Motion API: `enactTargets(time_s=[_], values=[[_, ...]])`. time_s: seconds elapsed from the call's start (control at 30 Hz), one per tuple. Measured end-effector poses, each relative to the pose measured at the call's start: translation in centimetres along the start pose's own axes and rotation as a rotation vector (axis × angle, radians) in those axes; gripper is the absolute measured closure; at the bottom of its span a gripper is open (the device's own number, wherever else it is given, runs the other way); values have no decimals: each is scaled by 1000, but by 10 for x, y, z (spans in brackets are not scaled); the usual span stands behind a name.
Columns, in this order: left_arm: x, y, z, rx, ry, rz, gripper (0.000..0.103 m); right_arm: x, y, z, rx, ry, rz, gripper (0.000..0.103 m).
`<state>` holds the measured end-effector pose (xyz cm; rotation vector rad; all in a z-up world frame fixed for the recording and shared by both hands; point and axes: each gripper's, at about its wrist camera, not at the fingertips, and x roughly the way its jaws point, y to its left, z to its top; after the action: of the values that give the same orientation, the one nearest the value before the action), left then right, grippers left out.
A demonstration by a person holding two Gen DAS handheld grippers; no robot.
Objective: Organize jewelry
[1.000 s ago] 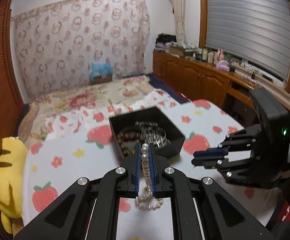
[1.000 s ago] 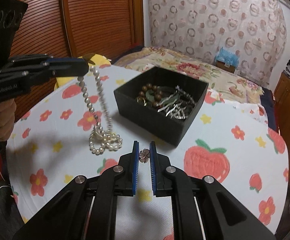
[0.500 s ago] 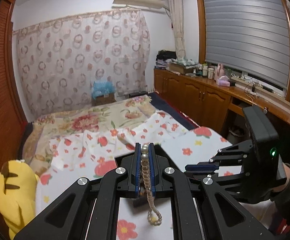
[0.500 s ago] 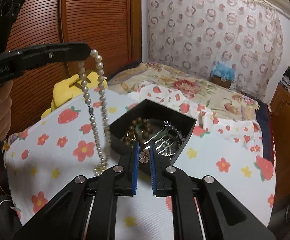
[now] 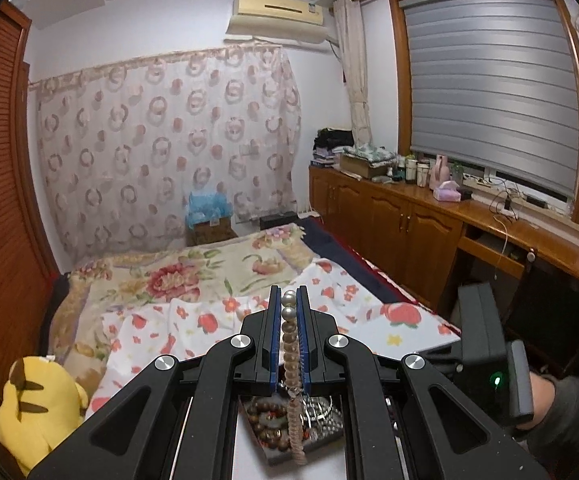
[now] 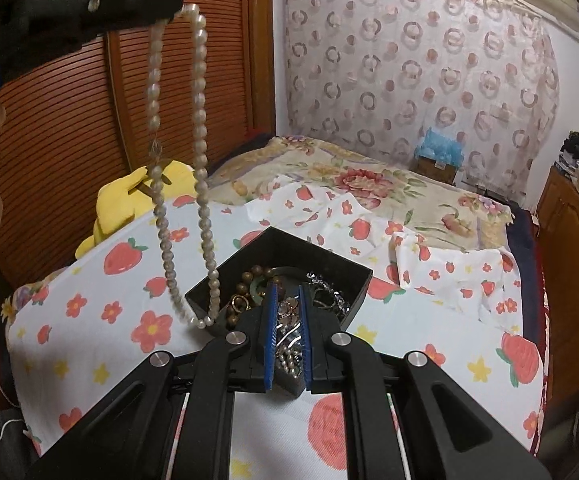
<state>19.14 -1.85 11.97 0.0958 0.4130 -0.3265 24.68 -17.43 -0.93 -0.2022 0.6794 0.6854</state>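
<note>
In the right wrist view, the pearl necklace (image 6: pixel 201 152), clamped in the left gripper (image 6: pixel 169 0) at upper left, is judged ready for lowering into the black jewelry box (image 6: pixel 353 292); the right gripper (image 6: pixel 288 320) pinches a small ornament (image 6: pixel 287 310).

Table w/ strawberry-print cloth (image 6: pixel 429 344), black jewelry box (image 6: pixel 353 304) on it, yellow plush (image 6: pixel 129 200) at edge

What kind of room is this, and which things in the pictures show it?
Most likely a home bedroom. A bed with a floral cover fills the middle, an air conditioner hangs on the wall, and wooden cabinets run under the blinded window.
</note>
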Motion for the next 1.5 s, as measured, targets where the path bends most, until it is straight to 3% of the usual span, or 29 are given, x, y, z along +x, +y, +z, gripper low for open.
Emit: enactTargets(time_s=[0.2, 0.53, 0.6, 0.9, 1.0, 1.07, 1.1, 1.17, 1.27, 1.37, 1.47, 1.5], values=[[19, 5, 1, -21, 13, 20, 96, 15, -8, 2, 39, 11, 15, 91], [67, 25, -50, -81, 157, 30, 96, 46, -18, 1, 95, 41, 12, 86], [73, 28, -57, -91, 178, 29, 96, 47, -19, 1, 103, 38, 16, 81], [78, 27, -81, -107, 212, 38, 96, 30, -21, -10, 126, 25, -14, 80], [75, 25, -84, -106, 209, 59, 79, 19, -21, -17, 134, 17, -34, 80], [70, 22, -87, -107, 203, 67, 61, 10, -20, -22, 143, 6, -42, 80], [65, 21, -90, -107, 199, 77, 57, 4, -19, -24, 151, -2, -51, 80], [59, 18, -94, -110, 197, 93, 39, -5, -17, -29, 161, -14, -67, 80], [44, 14, -103, -115, 192, 130, 20, -20, -11, -36, 168, -33, -86, 80], [29, 10, -112, -113, 191, 160, 11, -34, -1, -42, 172, -50, -104, 79], [11, 7, -121, -122, 188, 176, 8, -51, 13, -50, 173, -74, -112, 63], [4, 5, -124, -125, 185, 183, 8, -54, 17, -50, 173, -79, -115, 62]])
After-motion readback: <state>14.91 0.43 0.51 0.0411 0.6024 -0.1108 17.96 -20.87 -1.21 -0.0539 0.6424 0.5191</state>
